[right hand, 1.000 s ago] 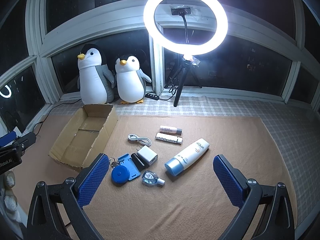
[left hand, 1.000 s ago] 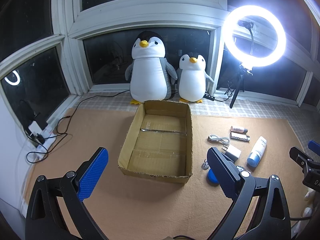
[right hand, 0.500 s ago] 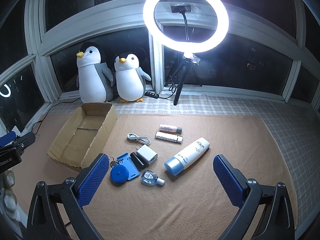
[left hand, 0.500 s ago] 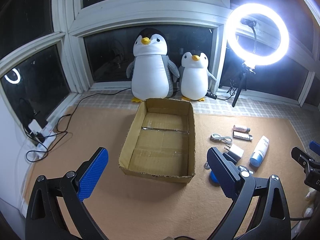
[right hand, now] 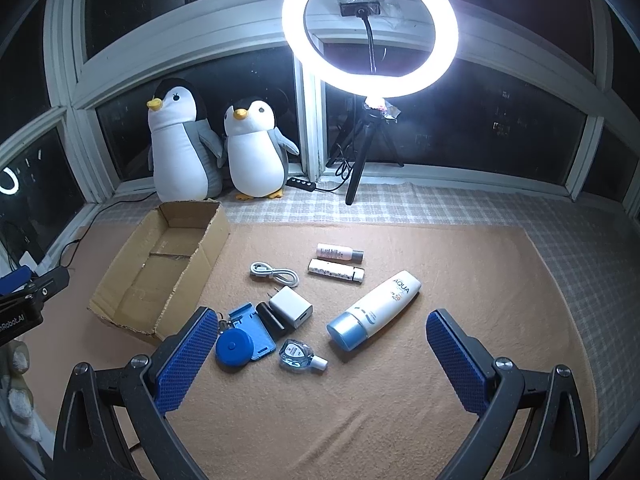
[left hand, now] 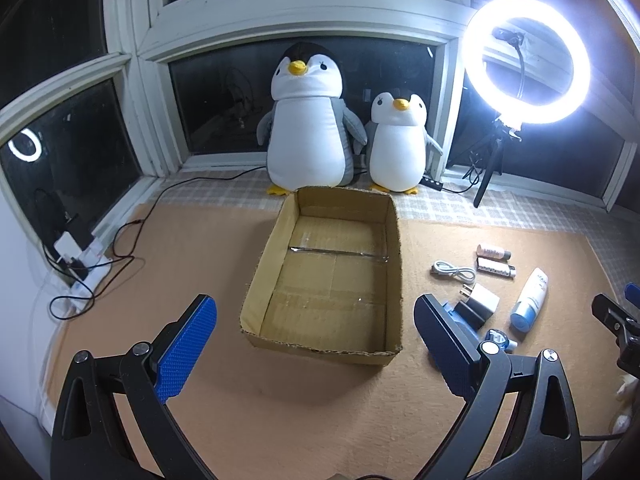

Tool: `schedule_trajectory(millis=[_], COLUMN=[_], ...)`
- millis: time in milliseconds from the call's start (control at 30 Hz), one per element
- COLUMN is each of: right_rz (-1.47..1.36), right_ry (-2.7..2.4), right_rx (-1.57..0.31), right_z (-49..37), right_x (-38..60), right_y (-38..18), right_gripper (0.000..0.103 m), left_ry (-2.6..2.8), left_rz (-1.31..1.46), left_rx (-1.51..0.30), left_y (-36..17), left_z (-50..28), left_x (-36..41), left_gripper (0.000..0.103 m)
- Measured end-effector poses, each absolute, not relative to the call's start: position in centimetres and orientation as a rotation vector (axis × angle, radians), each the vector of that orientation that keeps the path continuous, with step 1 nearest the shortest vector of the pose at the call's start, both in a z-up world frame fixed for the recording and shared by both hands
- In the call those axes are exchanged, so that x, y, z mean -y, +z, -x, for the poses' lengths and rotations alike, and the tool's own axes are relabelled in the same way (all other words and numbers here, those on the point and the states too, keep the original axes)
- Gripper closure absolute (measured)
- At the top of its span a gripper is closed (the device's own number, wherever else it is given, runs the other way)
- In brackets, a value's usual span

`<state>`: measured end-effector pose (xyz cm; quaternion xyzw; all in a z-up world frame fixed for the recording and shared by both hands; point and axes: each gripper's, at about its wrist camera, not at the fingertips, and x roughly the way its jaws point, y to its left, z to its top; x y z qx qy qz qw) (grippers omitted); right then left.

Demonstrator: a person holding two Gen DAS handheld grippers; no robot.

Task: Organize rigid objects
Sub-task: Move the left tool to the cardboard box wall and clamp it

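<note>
Left tool: you are holding it spread wide, gripping nothing, facing the cardboard box.
Right tool: you are keeping it spread and empty above the clutter.
Items: sunscreen tube, charger and cable are lying right of the box.

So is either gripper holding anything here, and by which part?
Nothing is held. The left gripper and right gripper are both open and empty.

Brown cardboard box, tan mat, white-and-blue bottle, blue-padded grippers.
</note>
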<state>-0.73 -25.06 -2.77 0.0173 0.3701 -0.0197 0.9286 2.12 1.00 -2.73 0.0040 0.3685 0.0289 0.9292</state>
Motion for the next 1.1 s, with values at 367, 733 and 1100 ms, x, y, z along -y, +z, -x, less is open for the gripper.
schedule_trajectory(millis=[367, 733, 1100], right_rz=[-0.046, -0.067, -0.151], right_ry=[-0.039, -0.052, -0.120], right_rx=[-0.768, -0.839, -0.920], right_z=[0.3, 0.2, -1.0], right_x=[26.5, 29.0, 31.5], right_y=[-4.4, -7.0, -9.4], right_gripper=[0.000, 0.000, 0.000], left_ry=[0.169, 0.233, 0.224], left_rz=[0.039, 0.068, 0.098], left_rx=[-0.842, -0.933, -1.021], left_y=[-6.3, -10.4, -13.5], left_z=[-4.6, -8.4, -11.0], left_x=[-5.7, -8.6, -9.3], left_gripper=[0.004, 0.016, 0.030])
